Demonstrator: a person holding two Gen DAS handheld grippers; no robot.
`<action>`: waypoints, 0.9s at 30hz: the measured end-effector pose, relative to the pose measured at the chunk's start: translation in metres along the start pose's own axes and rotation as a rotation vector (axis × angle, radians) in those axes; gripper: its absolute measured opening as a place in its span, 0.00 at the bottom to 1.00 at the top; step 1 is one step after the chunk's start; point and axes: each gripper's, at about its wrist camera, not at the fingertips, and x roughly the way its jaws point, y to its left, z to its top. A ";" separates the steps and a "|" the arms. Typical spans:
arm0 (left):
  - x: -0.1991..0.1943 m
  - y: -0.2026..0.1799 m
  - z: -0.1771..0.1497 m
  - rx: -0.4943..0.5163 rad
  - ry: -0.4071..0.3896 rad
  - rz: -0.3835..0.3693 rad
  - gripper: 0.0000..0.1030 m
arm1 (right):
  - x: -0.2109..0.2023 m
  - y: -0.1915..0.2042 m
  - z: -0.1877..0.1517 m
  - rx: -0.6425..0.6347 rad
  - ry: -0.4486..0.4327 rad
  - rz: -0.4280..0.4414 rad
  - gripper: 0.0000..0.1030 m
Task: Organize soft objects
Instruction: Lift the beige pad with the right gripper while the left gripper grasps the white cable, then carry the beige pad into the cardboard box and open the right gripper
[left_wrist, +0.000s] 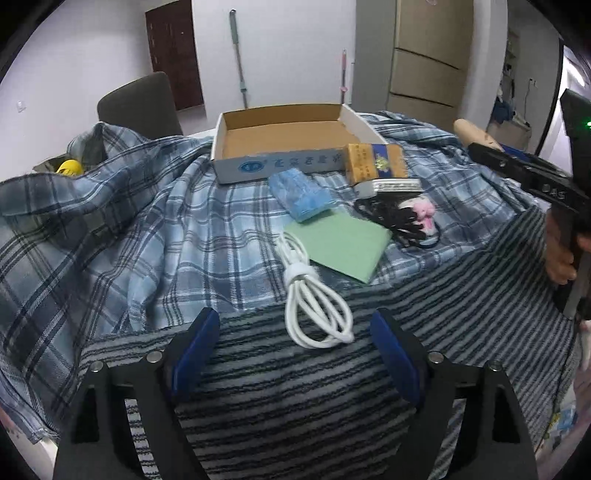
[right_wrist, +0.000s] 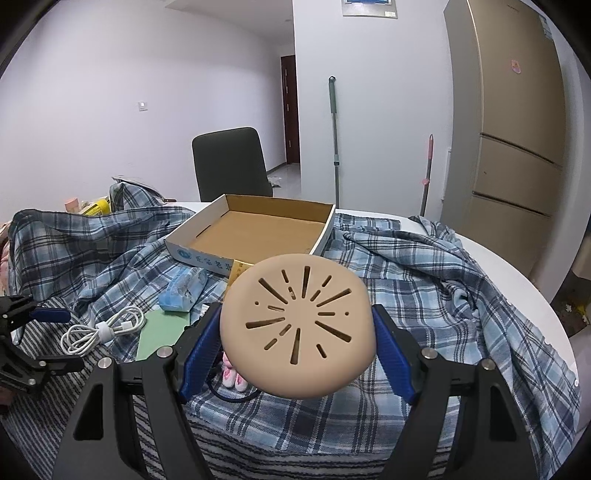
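Left tongs (left_wrist: 295, 354) gape empty over the striped cloth (left_wrist: 295, 406), white cable (left_wrist: 314, 299) just ahead; right tongs (right_wrist: 297, 332) clamp the tan slotted disc (right_wrist: 295, 325). Sorting is midway, I'd say — next the disc goes forward into the cardboard box (right_wrist: 255, 229) — lowered gently, then released.

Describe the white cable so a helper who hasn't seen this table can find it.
Start at the open cardboard box on the blue plaid cloth. Nearer the camera lies a green paper sheet; the coiled white charging cable rests along its left edge, reaching onto the striped grey fabric. Unlike the tangled black cord nearby, it is white and banded.
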 end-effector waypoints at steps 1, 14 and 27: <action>0.003 0.002 0.001 -0.011 0.004 -0.005 0.83 | 0.000 0.000 0.000 0.001 -0.002 0.001 0.74; 0.046 0.008 0.038 -0.154 0.079 -0.064 0.81 | -0.001 -0.002 -0.002 0.010 -0.001 0.025 0.74; 0.024 0.005 0.032 -0.102 -0.020 -0.074 0.22 | 0.002 -0.001 -0.002 0.011 0.011 0.023 0.74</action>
